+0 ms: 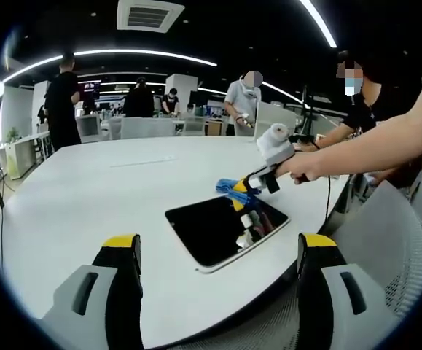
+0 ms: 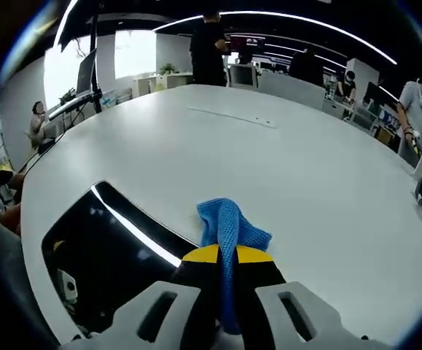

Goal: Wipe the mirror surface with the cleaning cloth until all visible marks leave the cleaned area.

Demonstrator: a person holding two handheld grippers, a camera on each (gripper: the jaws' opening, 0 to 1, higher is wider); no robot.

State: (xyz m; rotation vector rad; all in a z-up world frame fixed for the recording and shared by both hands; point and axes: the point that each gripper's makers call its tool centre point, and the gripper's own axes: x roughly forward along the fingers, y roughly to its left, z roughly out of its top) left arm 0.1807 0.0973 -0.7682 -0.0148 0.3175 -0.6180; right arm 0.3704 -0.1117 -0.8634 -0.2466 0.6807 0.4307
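Wipe in progress: cloth at mirror's far edge.
Left tool (image 1: 218,251) gapes empty, back from mirror (image 1: 221,227) on counter (image 1: 108,182); right tool (image 2: 229,255) clamps blue cloth (image 2: 229,222). Advise flat, overlapping strokes with even pressure across the glass.

No legible text, labels, brand marks or numbers observed, either view, distant wall screens too blurred for anything to be read

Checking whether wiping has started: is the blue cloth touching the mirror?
Cannot tell. In the left gripper view the blue cloth, held by the right gripper, meets the mirror at its far edge, but no contact or gap shows plainly.
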